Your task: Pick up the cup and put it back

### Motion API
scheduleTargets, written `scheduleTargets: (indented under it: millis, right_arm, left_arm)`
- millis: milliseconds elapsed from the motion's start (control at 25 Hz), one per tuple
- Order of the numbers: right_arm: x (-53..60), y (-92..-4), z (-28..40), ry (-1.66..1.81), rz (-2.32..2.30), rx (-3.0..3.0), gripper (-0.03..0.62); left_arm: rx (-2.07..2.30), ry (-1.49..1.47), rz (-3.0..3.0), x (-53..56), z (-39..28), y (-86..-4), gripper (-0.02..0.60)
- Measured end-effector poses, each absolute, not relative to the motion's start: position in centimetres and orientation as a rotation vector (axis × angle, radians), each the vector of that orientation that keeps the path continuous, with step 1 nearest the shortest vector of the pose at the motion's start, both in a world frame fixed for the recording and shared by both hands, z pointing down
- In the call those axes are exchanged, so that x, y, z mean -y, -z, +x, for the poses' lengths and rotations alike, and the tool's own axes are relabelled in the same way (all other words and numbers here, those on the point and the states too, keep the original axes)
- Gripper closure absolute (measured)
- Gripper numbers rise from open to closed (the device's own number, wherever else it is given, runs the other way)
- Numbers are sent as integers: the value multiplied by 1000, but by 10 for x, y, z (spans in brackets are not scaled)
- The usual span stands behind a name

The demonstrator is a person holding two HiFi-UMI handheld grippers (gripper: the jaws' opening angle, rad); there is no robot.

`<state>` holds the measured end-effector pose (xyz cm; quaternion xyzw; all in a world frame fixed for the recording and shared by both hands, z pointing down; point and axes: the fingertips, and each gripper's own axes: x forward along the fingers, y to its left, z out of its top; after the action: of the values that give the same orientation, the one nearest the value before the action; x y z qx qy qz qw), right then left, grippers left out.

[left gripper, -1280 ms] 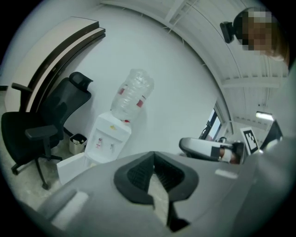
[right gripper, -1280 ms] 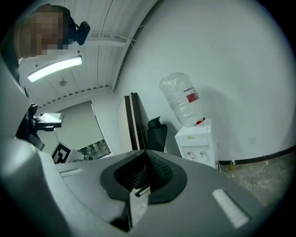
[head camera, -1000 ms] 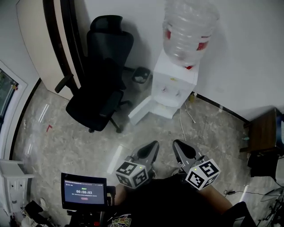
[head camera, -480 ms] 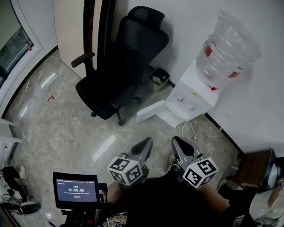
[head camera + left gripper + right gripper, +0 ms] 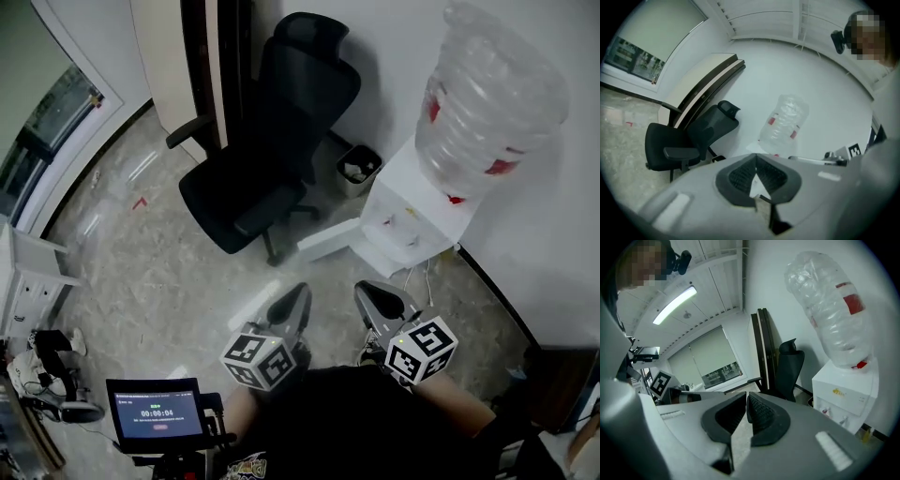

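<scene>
No cup shows in any view. My left gripper (image 5: 298, 296) and right gripper (image 5: 365, 292) are held side by side close to the person's body, above the stone floor, both pointing toward the water dispenser (image 5: 405, 208). In the left gripper view the ribbed pads meet at the tip of my left gripper (image 5: 756, 158), with nothing between them. The right gripper view has my right gripper (image 5: 746, 395) with its pads together at the tip, also empty. The dispenser (image 5: 843, 390) carries a big clear bottle (image 5: 487, 98).
A black office chair (image 5: 262, 164) stands left of the dispenser, against a leaning board (image 5: 192, 66). A small waste bin (image 5: 357, 171) sits between them. A white panel (image 5: 328, 242) lies at the dispenser's foot. A small screen (image 5: 155, 412) is at the lower left.
The head view has swung, so the chair and dispenser sit further right and closer in the picture. Both grippers stay side by side near the body, jaws unchanged.
</scene>
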<state>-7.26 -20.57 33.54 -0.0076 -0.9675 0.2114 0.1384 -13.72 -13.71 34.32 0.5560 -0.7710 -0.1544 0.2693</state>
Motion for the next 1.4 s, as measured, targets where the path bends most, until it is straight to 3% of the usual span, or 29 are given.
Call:
scheduleTargets:
  millis: [400, 920, 1120, 1400]
  right_arm:
    - [305, -367, -31, -584, -90, 2802, 556]
    - [302, -449, -86, -644, 361, 2757, 554]
    - [291, -536, -120, -648, 503, 2629, 534]
    - [327, -724, -86, -486, 559, 2441, 528]
  left_arm:
    - [2042, 203, 1496, 223, -67, -355, 577]
    - [1673, 182, 1646, 232, -88, -471, 577]
    - [1565, 181, 1667, 218, -116, -536, 577]
    - [1508, 237, 1683, 230, -99, -662, 577]
